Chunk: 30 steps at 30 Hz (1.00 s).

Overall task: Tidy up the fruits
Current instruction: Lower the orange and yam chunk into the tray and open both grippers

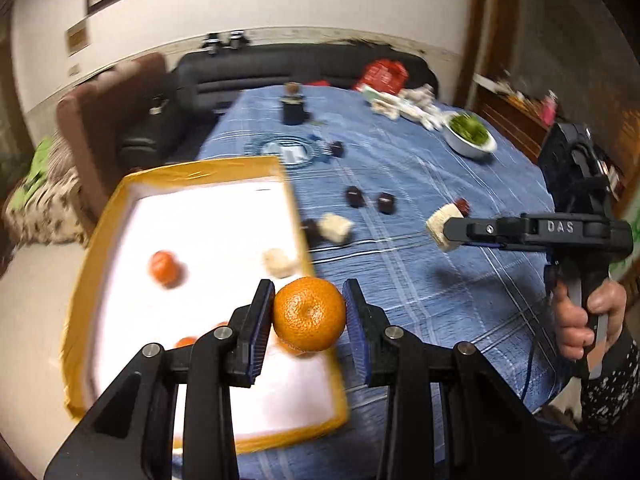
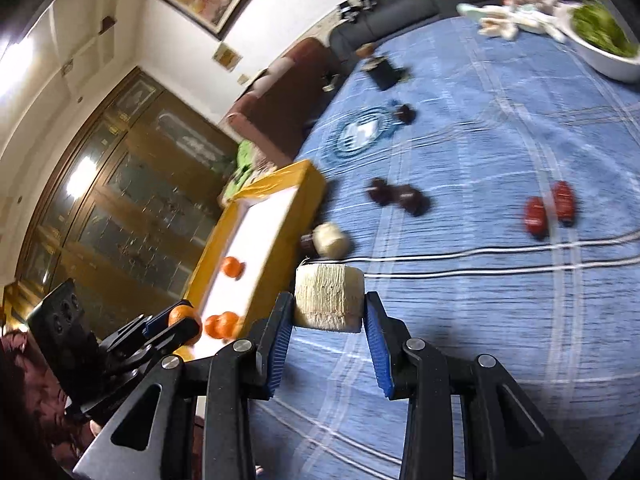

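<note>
My left gripper [image 1: 309,312] is shut on an orange tangerine [image 1: 309,313], held in the air above the near right corner of a yellow-rimmed box [image 1: 208,168] with a white floor. Inside the box lie another tangerine [image 1: 163,266] and a pale cut chunk [image 1: 279,262]. My right gripper [image 2: 329,312] is shut on a pale fibrous chunk [image 2: 329,301] above the blue tablecloth [image 2: 480,280]. From the left wrist view the right gripper [image 1: 448,232] shows at the right, the chunk [image 1: 442,224] at its tip. The right wrist view shows the left gripper [image 2: 182,318] with its tangerine [image 2: 185,317] at the box [image 2: 294,208].
On the cloth lie dark brown fruits [image 1: 355,196], another pale chunk [image 1: 337,227], two red fruits [image 2: 550,208], a glass dish [image 1: 286,148], a dark jar [image 1: 294,109] and a white bowl of greens [image 1: 470,134]. A dark sofa [image 1: 248,72] and brown chair [image 1: 108,120] stand behind the table.
</note>
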{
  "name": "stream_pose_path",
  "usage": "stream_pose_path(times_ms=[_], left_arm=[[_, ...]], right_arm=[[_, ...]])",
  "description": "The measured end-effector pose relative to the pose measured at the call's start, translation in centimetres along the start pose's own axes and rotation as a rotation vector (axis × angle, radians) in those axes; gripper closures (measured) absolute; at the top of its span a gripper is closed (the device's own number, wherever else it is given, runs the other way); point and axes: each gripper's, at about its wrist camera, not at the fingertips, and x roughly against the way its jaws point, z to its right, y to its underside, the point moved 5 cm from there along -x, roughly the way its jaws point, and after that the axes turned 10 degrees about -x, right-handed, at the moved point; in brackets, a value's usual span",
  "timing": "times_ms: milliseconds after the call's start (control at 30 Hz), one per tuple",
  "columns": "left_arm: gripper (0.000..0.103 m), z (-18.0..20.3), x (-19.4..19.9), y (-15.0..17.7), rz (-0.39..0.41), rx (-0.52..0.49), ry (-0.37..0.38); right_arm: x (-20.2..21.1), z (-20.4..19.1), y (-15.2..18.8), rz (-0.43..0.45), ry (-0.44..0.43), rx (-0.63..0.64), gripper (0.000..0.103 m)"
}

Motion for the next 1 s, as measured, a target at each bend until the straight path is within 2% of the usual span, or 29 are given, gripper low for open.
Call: stream_pose_path(times_ms=[200,467,667,800,1000], left_arm=[[0.070,-3.5,1.2,2.0,0.013,0.050,-0.086],[0.070,-6.1,1.3,4.8,-0.003,0.106,-0.119],[0.070,-8.5,-0.5,6.4,-0.058,0.133,-0.166],[0.070,-9.4,-1.6,7.2,-0.090,0.157,-0.161],[0.070,-9.9,-2.2,7.1,-0.102,0.169,-0.184]], right_arm=[[-3.3,-5.2,1.3,-0.033,-0.058,0.081,0.067],[-7.9,-10.1,3.4,-0.071,-0.095,0.159,0.067],[-12.1,-11.4,4.2,-0.092,-0.027,0.212,0.067],[-14.8,-11.4,4.6,-0.119,0.028,0.236,0.067],[-16.4,-12.1,4.9,-0.109,0.096,0.282,0.064]])
